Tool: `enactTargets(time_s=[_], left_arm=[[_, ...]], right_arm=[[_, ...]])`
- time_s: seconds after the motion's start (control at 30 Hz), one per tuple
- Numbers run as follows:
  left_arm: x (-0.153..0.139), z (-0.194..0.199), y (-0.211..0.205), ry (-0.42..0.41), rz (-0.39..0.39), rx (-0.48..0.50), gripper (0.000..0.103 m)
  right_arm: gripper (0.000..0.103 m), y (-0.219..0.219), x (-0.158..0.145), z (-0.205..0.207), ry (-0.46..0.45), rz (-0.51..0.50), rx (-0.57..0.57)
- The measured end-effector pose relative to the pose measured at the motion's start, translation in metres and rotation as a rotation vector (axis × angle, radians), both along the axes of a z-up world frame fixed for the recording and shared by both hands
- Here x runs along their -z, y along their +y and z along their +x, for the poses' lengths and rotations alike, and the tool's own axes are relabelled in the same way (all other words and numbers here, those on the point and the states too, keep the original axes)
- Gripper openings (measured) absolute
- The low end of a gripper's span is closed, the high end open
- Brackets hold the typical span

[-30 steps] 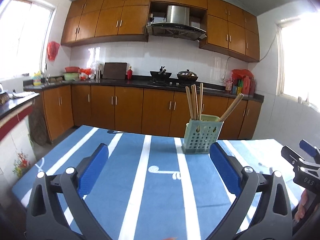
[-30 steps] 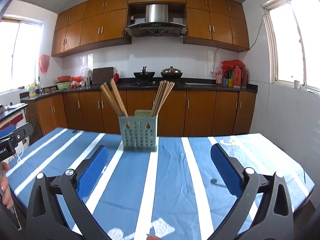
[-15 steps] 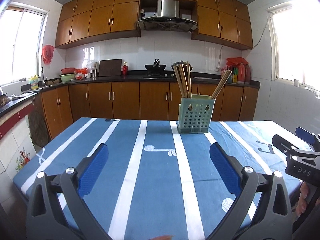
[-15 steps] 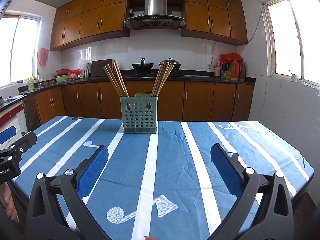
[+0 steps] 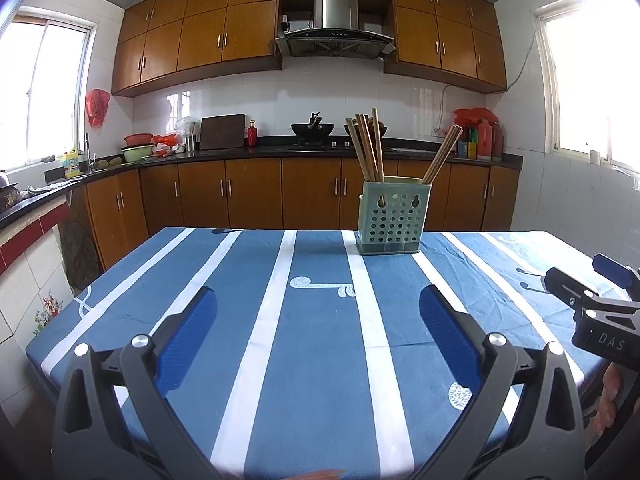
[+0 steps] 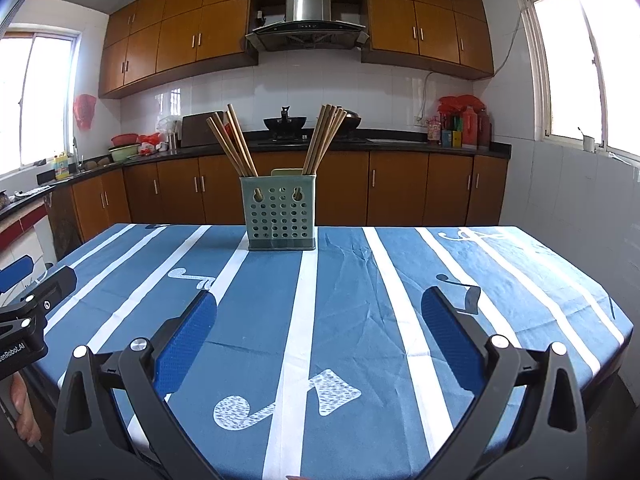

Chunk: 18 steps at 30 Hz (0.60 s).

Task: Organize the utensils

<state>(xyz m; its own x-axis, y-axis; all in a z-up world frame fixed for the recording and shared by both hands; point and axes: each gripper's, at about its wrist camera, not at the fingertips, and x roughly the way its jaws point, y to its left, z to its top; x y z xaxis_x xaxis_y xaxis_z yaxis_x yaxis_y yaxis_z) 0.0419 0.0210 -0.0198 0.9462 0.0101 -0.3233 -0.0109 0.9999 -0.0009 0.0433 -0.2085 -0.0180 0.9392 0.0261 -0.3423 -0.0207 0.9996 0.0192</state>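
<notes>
A pale green perforated utensil holder [image 5: 394, 218] [image 6: 279, 213] stands near the far edge of the blue striped tablecloth [image 5: 320, 320] [image 6: 340, 300]. Two bunches of wooden chopsticks [image 5: 366, 148] [image 6: 232, 142] lean out of it, one to each side [image 5: 442, 154] [image 6: 326, 138]. My left gripper [image 5: 318, 312] hovers open over the near part of the table with nothing between its blue pads. My right gripper [image 6: 319, 312] is open and empty too, also well short of the holder. Each gripper shows at the edge of the other's view [image 5: 592, 300] [image 6: 28, 300].
Behind the table runs a dark counter [image 5: 280, 150] with wooden cabinets, a wok, bottles and bowls. A range hood [image 6: 306, 20] hangs above. Windows sit on both side walls. The table's edges drop off at left and right.
Both grippers have pulled back from the holder and risen, so it looks smaller and farther and more of the tablecloth shows. Both stay open.
</notes>
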Motion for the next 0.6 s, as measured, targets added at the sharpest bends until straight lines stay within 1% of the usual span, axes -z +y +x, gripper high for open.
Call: enactTargets(time_s=[0.6], left_arm=[[0.0054, 0.005, -0.0021, 0.025, -0.006, 0.003, 0.099]], right_arm=[[0.101, -0.0055, 0.0073, 0.002, 0.031, 0.016, 0.001]])
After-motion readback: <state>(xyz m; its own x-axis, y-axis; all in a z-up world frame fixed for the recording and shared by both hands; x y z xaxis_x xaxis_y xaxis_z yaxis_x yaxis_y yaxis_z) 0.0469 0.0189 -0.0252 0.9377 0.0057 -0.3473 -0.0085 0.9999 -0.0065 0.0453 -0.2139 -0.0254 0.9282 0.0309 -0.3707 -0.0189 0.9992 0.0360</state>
